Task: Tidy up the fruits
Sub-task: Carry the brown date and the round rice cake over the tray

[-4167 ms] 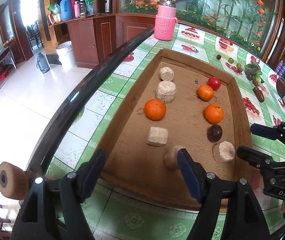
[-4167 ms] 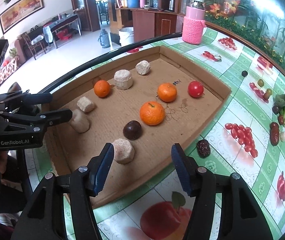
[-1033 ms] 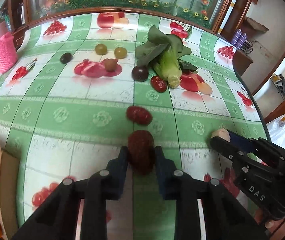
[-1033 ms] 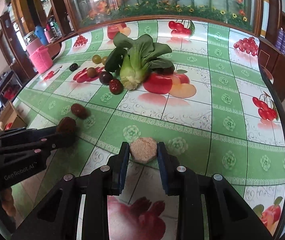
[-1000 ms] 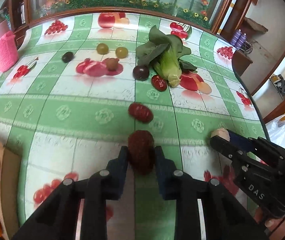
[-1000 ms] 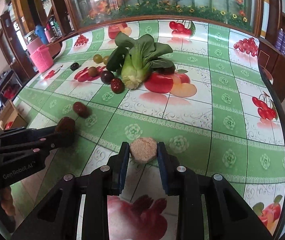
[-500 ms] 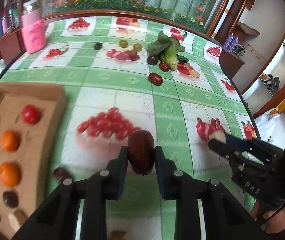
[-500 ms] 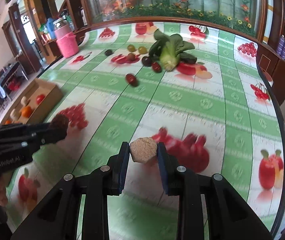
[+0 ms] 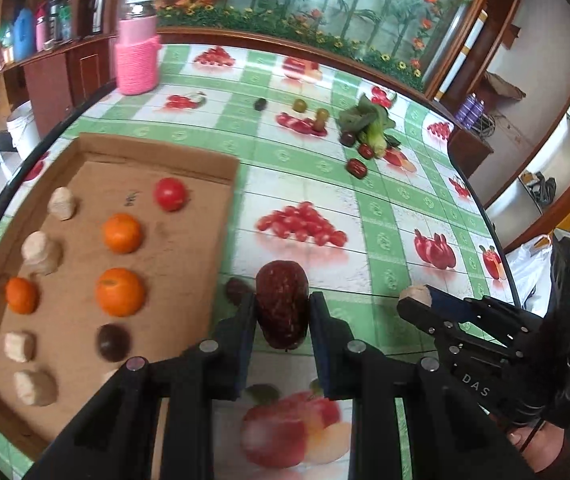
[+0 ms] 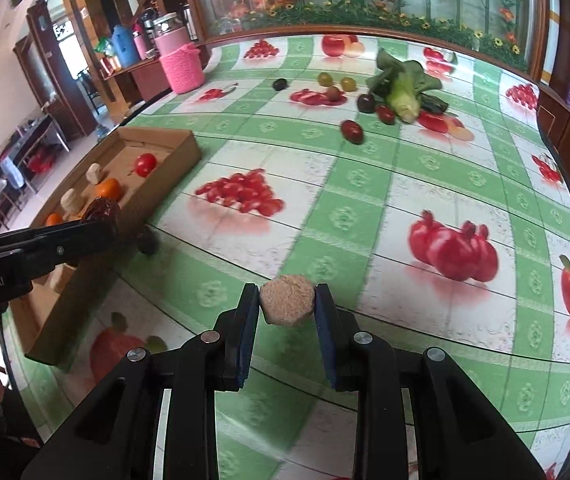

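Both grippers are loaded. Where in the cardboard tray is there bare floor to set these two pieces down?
Tray: a bare strip runs along its right wall beside the oranges, and a bare corner lies behind the tomato. The left side is crowded with beige chunks. On the table, the vegetable end is cluttered.

Green-and-white checked tablecloth (image 10: pixel 365 184) with red fruit prints; brown cardboard tray (image 9: pixel 189 272).

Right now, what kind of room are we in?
Probably a home dining room: a table under a green checked fruit-print tablecloth, dark wooden cabinets holding flasks, and a living area beyond.
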